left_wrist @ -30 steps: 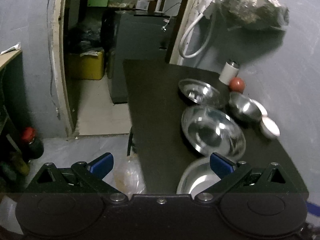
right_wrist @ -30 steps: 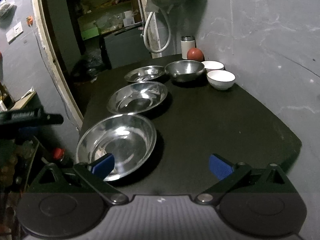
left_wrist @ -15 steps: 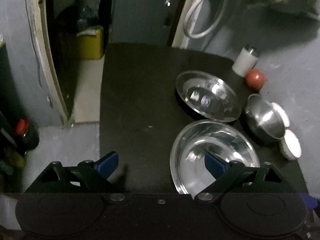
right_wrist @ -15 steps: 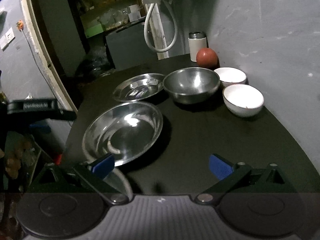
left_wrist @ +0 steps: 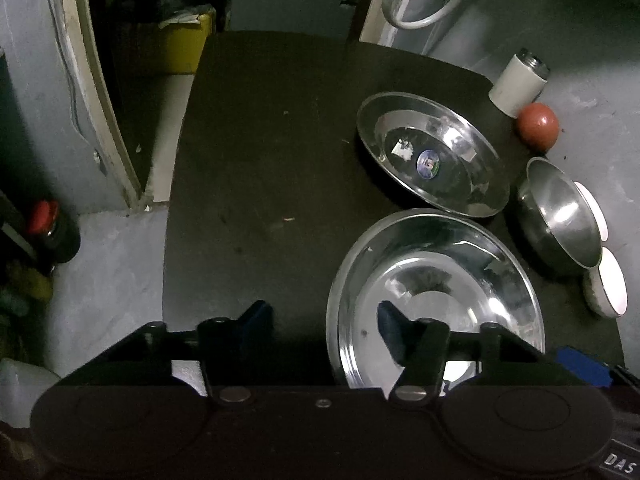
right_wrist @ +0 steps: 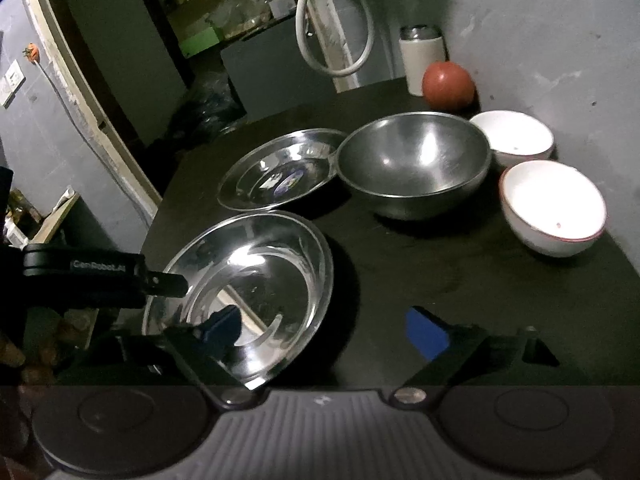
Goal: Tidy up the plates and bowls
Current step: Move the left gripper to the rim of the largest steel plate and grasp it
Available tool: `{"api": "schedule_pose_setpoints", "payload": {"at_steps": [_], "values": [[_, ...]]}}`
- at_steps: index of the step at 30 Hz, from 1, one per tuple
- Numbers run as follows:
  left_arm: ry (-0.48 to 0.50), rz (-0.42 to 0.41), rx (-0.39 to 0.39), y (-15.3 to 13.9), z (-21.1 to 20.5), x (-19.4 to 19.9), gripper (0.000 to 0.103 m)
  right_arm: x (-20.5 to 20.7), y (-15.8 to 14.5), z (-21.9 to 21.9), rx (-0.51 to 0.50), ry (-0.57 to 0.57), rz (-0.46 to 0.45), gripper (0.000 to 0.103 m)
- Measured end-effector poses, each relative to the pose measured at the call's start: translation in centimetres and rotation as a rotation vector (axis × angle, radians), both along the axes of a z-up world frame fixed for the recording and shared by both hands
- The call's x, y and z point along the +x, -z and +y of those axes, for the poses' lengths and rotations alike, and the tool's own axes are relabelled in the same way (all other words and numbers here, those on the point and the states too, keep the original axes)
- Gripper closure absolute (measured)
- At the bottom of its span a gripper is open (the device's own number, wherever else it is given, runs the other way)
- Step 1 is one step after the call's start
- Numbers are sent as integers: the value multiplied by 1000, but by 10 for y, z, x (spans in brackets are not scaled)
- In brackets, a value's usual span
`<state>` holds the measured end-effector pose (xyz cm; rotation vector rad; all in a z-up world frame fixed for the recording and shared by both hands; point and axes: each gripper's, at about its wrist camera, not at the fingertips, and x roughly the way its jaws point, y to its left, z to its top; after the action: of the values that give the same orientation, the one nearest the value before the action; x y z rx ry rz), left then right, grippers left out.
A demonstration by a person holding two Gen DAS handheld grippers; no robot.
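A large steel plate lies on the black table. My left gripper straddles its left rim, one finger on the table and one over the plate. Its jaws are closing and the pads stand clear of the rim. My right gripper straddles the plate's right rim, also closing and not touching. Behind lie a smaller steel plate with a sticker, a steel bowl and two white bowls.
A red ball and a white canister stand at the table's far corner against the grey wall. A doorway and a yellow box lie beyond the far left edge. The table's left half is bare.
Both grippers moved forward along the table and dipped; the nearest plate slid out of view. Both pairs of jaws narrowed, the left more, and now bracket the large plate's rims.
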<state>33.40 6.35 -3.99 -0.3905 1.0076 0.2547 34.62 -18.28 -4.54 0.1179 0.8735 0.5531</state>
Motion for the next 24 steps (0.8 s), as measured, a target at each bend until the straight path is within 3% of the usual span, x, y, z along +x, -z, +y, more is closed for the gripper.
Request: {"api": "schedule_pose_setpoints", "payload": {"at_steps": [7, 9, 11, 15, 21, 24], "values": [[3, -15, -32, 1, 2, 0, 70, 6, 7, 10, 4, -40, 26, 34], [5, -20, -50, 1, 2, 0, 75, 5, 7, 12, 5, -45, 27, 46], [7, -25, -62, 3, 2, 0, 86, 4, 7, 14, 1, -47, 28, 50], [8, -33, -58, 3, 0, 0, 88, 3, 6, 16, -5, -45, 22, 65], [4, -41, -51, -1, 0, 0, 92, -2, 4, 18, -27, -9, 12, 80], [15, -54, -57, -5, -2, -2, 93, -4, 0, 17, -39, 3, -9, 82]]}}
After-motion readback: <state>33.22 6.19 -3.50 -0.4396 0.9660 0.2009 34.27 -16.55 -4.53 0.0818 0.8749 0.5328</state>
